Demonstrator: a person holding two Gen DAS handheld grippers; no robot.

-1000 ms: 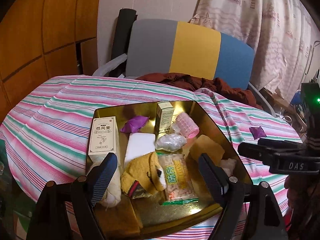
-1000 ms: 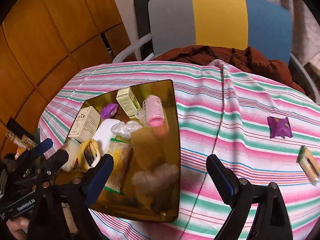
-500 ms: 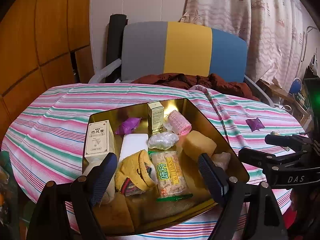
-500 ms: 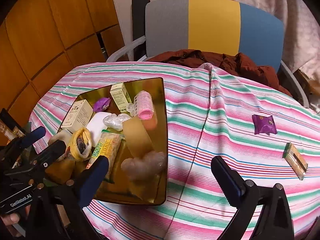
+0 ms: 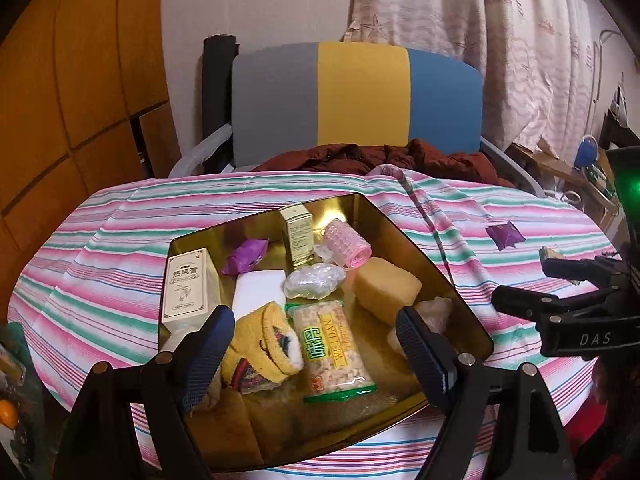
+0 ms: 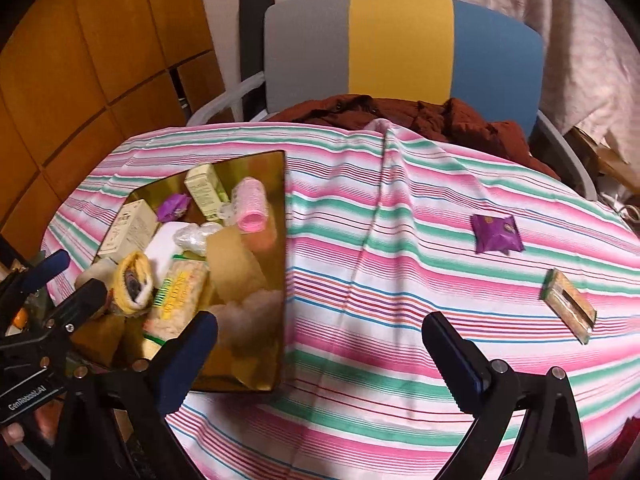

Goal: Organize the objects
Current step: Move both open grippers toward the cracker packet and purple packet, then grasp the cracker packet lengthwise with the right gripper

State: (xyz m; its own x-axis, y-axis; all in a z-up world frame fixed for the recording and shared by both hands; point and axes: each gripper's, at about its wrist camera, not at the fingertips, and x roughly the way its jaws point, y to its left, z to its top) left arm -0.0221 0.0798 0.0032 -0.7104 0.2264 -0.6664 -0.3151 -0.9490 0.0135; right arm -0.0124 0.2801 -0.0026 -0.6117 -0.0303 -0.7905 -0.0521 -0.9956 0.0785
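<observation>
A gold tray [image 5: 440,276] on the striped cloth holds several items, among them a cream box [image 5: 188,286], a pink hair roller [image 5: 348,246], a tan sponge [image 5: 386,290], a snack packet [image 5: 334,348] and a yellow sock [image 5: 264,344]. My left gripper [image 5: 314,354] hangs open over the tray's near edge, holding nothing. My right gripper [image 6: 320,340] is open above bare cloth, right of the tray [image 6: 280,240]. A purple packet [image 6: 497,234] and a small green-edged box [image 6: 568,306] lie loose on the cloth to its far right.
A grey, yellow and blue chair [image 6: 400,44] with a dark red jacket [image 6: 432,116] stands behind the table. Wooden panels [image 5: 60,80] fill the left side and a curtain [image 5: 500,40] hangs at the right. A cloth fold [image 6: 376,200] runs down the middle.
Both grippers have drawn back and tilted up, so more chair and wall show. The right view has swung right, away from the tray. Both stayed open and nothing was picked up.
</observation>
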